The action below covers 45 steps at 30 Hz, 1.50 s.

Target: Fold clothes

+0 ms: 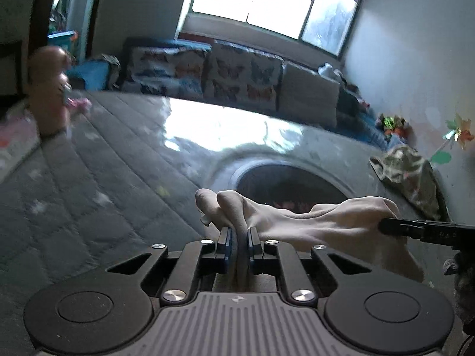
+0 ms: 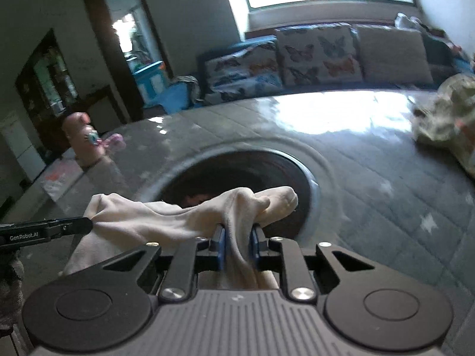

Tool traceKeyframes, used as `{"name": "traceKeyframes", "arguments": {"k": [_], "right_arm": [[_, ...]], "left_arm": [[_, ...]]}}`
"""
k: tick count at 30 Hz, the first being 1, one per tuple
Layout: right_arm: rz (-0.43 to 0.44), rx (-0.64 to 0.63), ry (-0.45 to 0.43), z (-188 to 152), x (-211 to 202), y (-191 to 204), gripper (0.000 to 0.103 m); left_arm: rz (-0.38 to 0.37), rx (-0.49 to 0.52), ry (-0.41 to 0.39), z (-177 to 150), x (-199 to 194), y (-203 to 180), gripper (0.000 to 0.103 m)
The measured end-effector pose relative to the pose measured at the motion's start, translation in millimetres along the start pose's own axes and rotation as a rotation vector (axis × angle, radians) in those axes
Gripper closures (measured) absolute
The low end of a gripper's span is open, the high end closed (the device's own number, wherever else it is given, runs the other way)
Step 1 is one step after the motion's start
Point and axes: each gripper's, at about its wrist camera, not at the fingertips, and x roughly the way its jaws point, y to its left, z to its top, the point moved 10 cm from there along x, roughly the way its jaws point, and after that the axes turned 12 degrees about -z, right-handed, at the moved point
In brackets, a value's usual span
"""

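Mattress (image 1: 98, 184): grey, quilted, star-printed; spread under everything, glaring white under the window (image 1: 267, 0).
Round opening (image 2: 243, 175): dark circular hole in the quilted cover, directly beyond both tools; something reddish inside, too dim to name.
Sofa (image 1: 237, 74): behind the mattress, below the window; butterfly-print cushions (image 2: 317, 53) plus one plain grey cushion (image 2: 392, 53).
Doorway (image 2: 133, 29): far left of the room, blue box (image 2: 151, 77) past it.
Camouflage garment (image 1: 406, 175): crumpled on the mattress to the right, well apart from the tools.
Pink figure (image 1: 49, 89): upright at the mattress's left edge, blurred.
Pinwheel (image 1: 458, 133): by the right wall.
Cream garment (image 1: 297, 216): off the mattress, stretched between both tools in front of the round opening; loose cloth drooping below.
Left tool (image 1: 239, 237): narrow, blue pads pinching a bunched fold of the cream garment.
Right tool (image 2: 237, 237): narrow likewise, clamped on the other bunched end.
Writing: "GenRobot.AI" on the left tool's side in the right wrist view; lettering on the right tool in the left wrist view too blurred to read.
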Motion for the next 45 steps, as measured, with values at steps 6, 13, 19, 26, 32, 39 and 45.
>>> {"name": "traceKeyframes", "arguments": {"k": [6, 13, 19, 26, 32, 39, 45], "right_arm": [[0.068, -0.050, -0.012, 24, 12, 51, 0.087], [0.096, -0.108, -0.007, 40, 41, 103, 0.088], [0.060, -0.124, -0.011, 38, 40, 97, 0.088], [0.039, -0.096, 0.005, 34, 41, 73, 0.088], [0.050, -0.086, 0.011, 32, 47, 71, 0.088], [0.049, -0.070, 0.011, 29, 48, 66, 0.088], [0.066, -0.098, -0.030, 40, 31, 79, 0.088]], "left_arm": [[0.103, -0.018, -0.076, 21, -45, 44, 0.102], [0.142, -0.098, -0.094, 25, -68, 92, 0.103], [0.071, -0.146, -0.031, 2, -40, 88, 0.092], [0.083, -0.171, 0.024, -11, -3, 85, 0.058], [0.104, -0.194, 0.032, -14, 11, 87, 0.049], [0.082, -0.220, 0.021, -12, 17, 81, 0.087], [0.096, -0.153, -0.042, 9, -8, 71, 0.089]]}}
